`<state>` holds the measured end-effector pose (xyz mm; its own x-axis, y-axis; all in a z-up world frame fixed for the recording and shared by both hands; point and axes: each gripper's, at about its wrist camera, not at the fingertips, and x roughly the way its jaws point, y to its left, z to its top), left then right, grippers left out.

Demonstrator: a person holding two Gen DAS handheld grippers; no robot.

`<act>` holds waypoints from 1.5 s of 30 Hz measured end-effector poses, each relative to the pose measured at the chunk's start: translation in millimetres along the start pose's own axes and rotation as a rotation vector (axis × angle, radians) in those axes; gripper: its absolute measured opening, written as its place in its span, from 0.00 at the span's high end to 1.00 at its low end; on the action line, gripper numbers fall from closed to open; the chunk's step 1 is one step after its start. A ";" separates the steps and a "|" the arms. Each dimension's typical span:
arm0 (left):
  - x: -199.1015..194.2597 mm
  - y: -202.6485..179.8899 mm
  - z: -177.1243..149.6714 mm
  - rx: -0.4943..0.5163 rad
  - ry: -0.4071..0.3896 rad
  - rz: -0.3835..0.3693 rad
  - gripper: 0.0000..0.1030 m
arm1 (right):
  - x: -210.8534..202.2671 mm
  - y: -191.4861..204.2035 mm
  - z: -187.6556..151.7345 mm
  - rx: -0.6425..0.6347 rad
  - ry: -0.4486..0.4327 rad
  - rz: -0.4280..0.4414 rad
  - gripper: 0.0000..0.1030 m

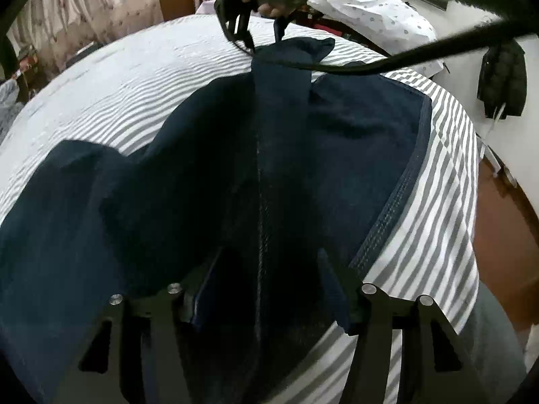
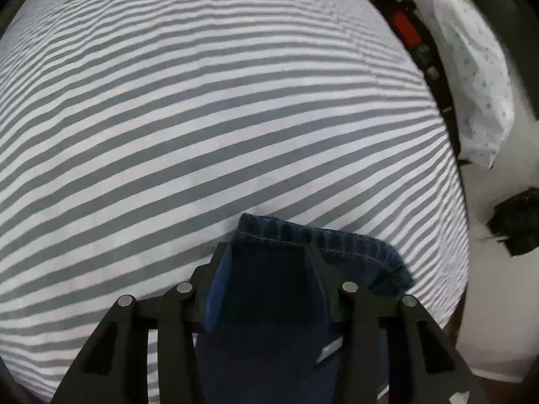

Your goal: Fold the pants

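Both grippers grip the pants (image 1: 209, 181) spread rumpled on the striped bed sheet (image 1: 134, 94): left gripper (image 1: 269, 286) around the side seam, right gripper (image 2: 269, 262) on a hem, so folding looks barely begun.

Dark navy denim on the pants (image 1: 209, 181), matt and coarse-woven, with pale stitching along the hem (image 2: 303, 235). Under them, the grey-and-white striped bedsheet (image 2: 215, 101) looks like soft, smooth cotton. The right gripper (image 2: 269, 262) shows matt black plastic linkages studded with shiny metal pins; the left gripper (image 1: 269, 269) shows the same.
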<state>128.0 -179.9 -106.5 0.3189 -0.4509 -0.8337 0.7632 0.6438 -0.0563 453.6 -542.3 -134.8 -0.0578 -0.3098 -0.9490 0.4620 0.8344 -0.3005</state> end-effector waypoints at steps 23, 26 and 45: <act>-0.1 10.8 -1.1 -0.064 -0.083 0.000 0.70 | 4.4 4.8 -7.9 -0.010 -0.037 -0.061 0.87; 0.3 11.8 -0.9 -0.078 -0.082 -0.012 0.77 | -9.8 -18.1 -14.0 0.061 -0.063 0.046 0.88; -20.5 -33.9 -13.9 0.108 -0.081 0.054 0.90 | -50.0 -250.3 -165.8 0.419 -0.213 0.277 0.89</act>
<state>87.8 -183.9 -95.1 0.4022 -0.4684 -0.7867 0.7980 0.6005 0.0505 194.1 -660.1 -27.9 0.2770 -0.2261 -0.9339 0.7501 0.6583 0.0631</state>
